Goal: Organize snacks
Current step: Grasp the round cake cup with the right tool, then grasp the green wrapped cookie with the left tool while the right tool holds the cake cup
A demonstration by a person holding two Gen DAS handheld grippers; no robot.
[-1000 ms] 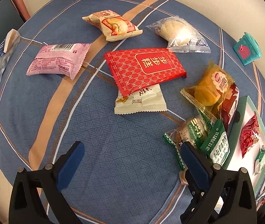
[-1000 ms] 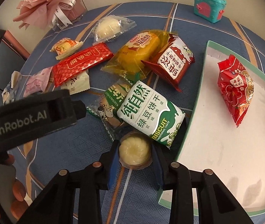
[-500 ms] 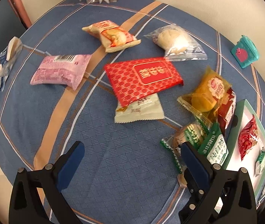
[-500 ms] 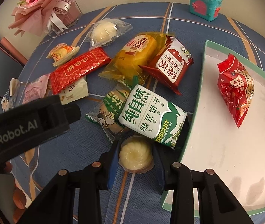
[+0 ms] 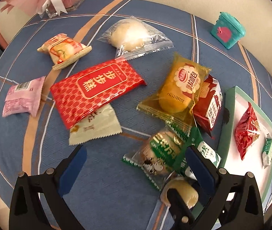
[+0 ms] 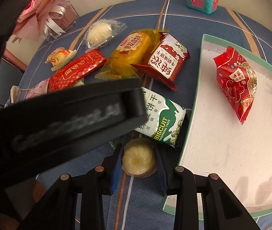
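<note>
My right gripper (image 6: 138, 158) is pinched on a small pale jelly cup (image 6: 138, 160), one blue pad against each side, low over the blue tablecloth (image 6: 141, 197). The cup sits just beside the near corner of the green-rimmed tray (image 6: 188, 134), which I take as the landmark for everything else. Touching the tray's outer wall, just beyond the cup, lies the green-and-white biscuit pack (image 6: 164, 122). Farther from the tray sit a dark red packet (image 6: 164, 61) and a yellow bread packet (image 6: 130, 55) leaning together. Well away from the tray lie a long red packet (image 6: 76, 71) and a clear-wrapped bun (image 6: 99, 31). Inside the tray a red snack bag (image 6: 235, 84) already rests on the white floor.

My left gripper (image 5: 136, 164) hangs spread wide and empty over the cloth, its body crossing my right camera's view; its right finger stands close to the green wafer packet (image 5: 160, 153) beside the tray.

I judge the step in hand to be carrying the jelly cup to the tray. The next move calls for a lift clear of the tray's rim, a short swing over the white floor, then a release. The left gripper's body hangs close, so the right one needs room to pass.
</note>
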